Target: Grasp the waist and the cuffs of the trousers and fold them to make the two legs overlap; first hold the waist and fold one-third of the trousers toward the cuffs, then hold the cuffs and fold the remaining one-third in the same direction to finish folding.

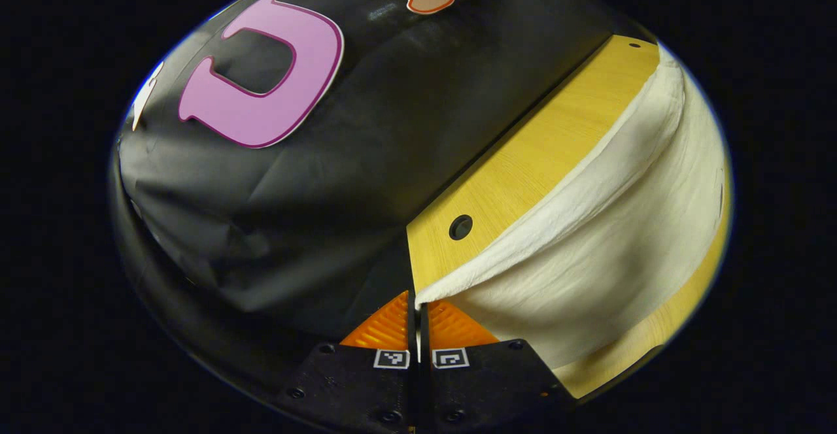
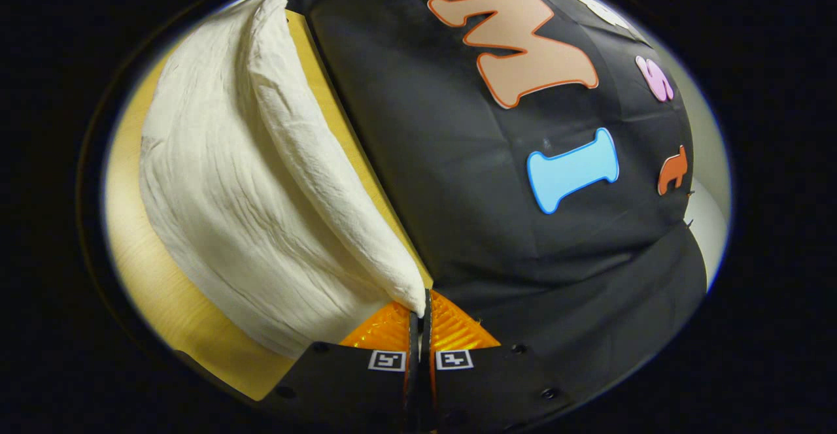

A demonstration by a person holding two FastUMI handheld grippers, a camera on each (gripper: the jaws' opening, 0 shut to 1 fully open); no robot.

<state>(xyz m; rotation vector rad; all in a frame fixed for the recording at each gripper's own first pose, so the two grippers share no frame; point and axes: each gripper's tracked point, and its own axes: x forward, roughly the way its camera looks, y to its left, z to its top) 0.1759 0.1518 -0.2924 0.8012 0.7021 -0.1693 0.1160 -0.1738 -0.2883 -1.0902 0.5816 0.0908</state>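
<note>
Left gripper (image 1: 418, 310), seen at the bottom of the left gripper view: both fingers pressed together on a corner of the white trousers (image 1: 608, 238), a thin edge of cloth pinched between them. From that pinch a rolled, thicker hem runs away along the garment's upper edge, lifted a little above the rest of the fabric. Most of the trousers lie spread over the yellow wooden table (image 1: 523, 166), wrinkled in long soft creases. One dark round hole (image 1: 461, 227) sits in the tabletop just beside the hem; a smaller one shows near the far corner of the board. Table edge meets the black cloth wall (image 1: 340, 212) of the booth.

Right gripper (image 2: 420, 310), at the bottom of the right gripper view: fingers likewise clamped tight on another corner of the trousers (image 2: 229, 185), cloth tip caught between them. A folded band of fabric rises from the pinch and curves away toward the far end of the table (image 2: 163, 297). Bare wood shows on the near side of the garment and as a narrow strip between the cloth and the wall (image 2: 523, 257)
</note>
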